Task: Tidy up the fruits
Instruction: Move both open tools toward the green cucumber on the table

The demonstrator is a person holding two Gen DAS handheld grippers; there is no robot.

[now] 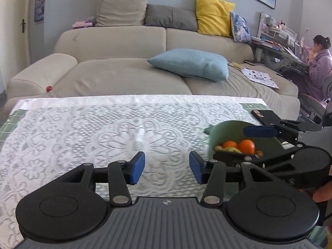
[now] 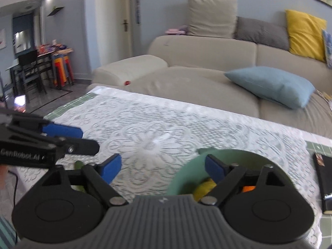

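A pale green bowl (image 1: 226, 131) stands on the lace tablecloth at the right; it holds two oranges (image 1: 246, 146) and a yellowish fruit (image 1: 230, 150). My left gripper (image 1: 167, 167) is open and empty above the cloth, left of the bowl. My right gripper (image 2: 162, 167) is open and empty, its right finger over the bowl (image 2: 186, 173), where a yellow fruit (image 2: 204, 188) and an orange (image 2: 248, 188) show. A green fruit (image 2: 79, 165) lies on the cloth behind its left finger, mostly hidden. The right gripper also shows in the left wrist view (image 1: 259, 131).
The table carries a white lace cloth (image 1: 103, 137) over a green grid mat (image 1: 14, 117). A dark flat object (image 2: 323, 176) lies at the right table edge. A beige sofa (image 1: 116, 72) with a blue cushion (image 1: 191, 63) stands beyond the table. A person sits at a desk far right (image 1: 319, 62).
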